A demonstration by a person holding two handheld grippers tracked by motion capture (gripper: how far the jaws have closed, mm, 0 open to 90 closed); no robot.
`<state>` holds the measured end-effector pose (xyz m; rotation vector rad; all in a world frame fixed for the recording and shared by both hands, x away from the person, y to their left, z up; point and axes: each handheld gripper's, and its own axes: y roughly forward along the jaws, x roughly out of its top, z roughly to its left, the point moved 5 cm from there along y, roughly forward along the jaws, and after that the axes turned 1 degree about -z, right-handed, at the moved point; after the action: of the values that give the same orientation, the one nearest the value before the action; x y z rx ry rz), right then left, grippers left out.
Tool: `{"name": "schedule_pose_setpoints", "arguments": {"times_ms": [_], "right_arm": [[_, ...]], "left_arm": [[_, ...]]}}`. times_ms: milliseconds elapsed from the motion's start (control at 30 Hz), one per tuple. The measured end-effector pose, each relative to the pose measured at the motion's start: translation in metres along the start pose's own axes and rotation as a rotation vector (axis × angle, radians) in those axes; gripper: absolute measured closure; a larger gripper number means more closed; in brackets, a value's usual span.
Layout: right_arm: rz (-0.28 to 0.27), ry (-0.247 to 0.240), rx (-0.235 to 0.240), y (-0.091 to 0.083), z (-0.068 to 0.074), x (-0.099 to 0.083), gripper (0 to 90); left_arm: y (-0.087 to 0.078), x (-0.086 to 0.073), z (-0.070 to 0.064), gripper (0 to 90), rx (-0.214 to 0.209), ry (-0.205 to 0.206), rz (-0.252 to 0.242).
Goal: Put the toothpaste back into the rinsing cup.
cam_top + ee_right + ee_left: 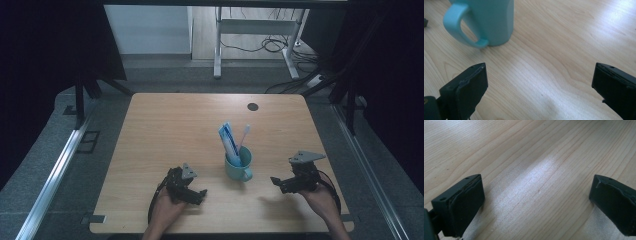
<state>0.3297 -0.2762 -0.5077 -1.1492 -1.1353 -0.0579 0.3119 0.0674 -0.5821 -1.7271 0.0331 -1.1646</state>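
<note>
A light blue mug [238,166] stands upright on the wooden table [165,130], toward the near edge and a little right of the middle; it serves as the landmark here. Inside it a blue-and-white toothpaste tube [229,140] leans toward the mug's left and far side, and a pale toothbrush [244,135] rises beside it, head up, tilted slightly right; both stick out well above the rim. The mug's handle [461,27] shows in the right gripper view, on the side turned toward the near edge of the table. The left gripper [199,194] rests low on the table to the near left of the mug, held by the person's left hand [165,210]; its jaws stand wide apart with only bare wood grain between them, as the left gripper view shows. The right gripper [276,182] sits to the right of the mug, a little nearer the person, in the right hand [320,200]; its jaws are likewise spread wide and hold nothing, the mug lying ahead and off to the side of them, apart from both. Nothing lies on the tabletop between either gripper and the mug; a small dark round mark [253,106] sits on the table well beyond the mug, near the far edge; past the table, a white frame [260,30] and loose cables [270,45] lie on the floor.
</note>
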Motion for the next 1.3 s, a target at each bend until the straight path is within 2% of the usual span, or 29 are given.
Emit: {"name": "schedule_pose_setpoints", "arguments": {"times_ms": [267, 967, 1267, 1300], "right_arm": [[0.011, 0.003, -0.007, 0.003, 0.003, -0.016, 0.0], [0.017, 0.010, 0.027, 0.028, 0.024, -0.048, 0.0], [0.031, 0.002, 0.038, 0.038, 0.029, -0.058, 0.0], [0.024, 0.013, 0.048, 0.039, 0.029, -0.059, 0.0]], "left_arm": [[0.000, 0.000, 0.000, 0.0, -0.001, 0.000, 0.000], [0.000, 0.000, -0.001, 0.0, -0.001, -0.004, 0.000], [0.000, 0.000, -0.001, 0.0, -0.001, -0.004, -0.001], [0.000, 0.000, -0.001, 0.0, -0.001, -0.004, -0.001]]}}
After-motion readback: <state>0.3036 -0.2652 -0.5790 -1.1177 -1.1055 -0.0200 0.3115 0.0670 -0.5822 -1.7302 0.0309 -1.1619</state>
